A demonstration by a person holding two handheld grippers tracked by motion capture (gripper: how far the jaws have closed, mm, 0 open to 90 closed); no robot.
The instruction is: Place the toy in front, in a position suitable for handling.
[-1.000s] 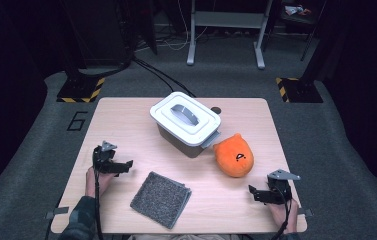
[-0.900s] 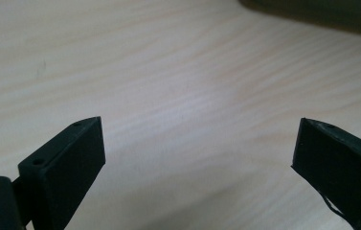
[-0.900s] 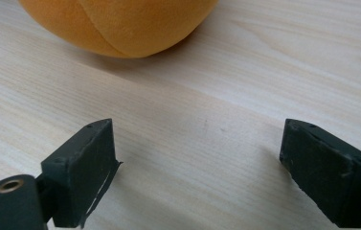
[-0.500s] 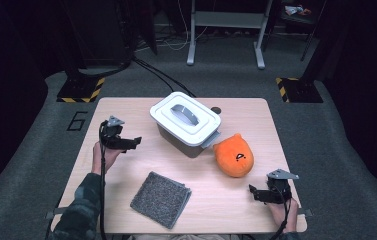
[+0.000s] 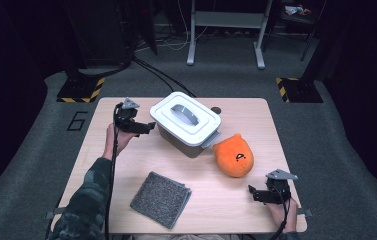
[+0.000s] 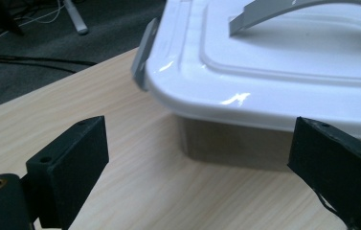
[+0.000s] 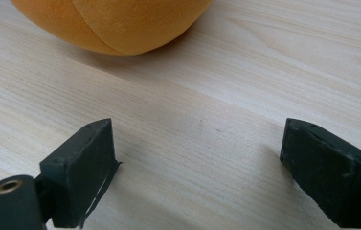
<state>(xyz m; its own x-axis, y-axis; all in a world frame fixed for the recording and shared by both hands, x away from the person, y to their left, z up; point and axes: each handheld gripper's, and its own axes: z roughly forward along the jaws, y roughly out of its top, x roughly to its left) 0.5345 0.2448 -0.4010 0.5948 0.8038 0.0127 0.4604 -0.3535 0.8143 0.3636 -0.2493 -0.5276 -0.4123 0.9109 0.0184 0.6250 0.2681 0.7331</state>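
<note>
so the left gripper has its fingers spread wide and empty right beside the near-left corner of the white lidded box mid-tabletop, way closer than the right gripper, also wide open, parked down by the orange plush.

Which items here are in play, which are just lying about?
In play: box with lid, left gripper open beside it.
Lying about: plush, cloth; right gripper open on the table.
</note>
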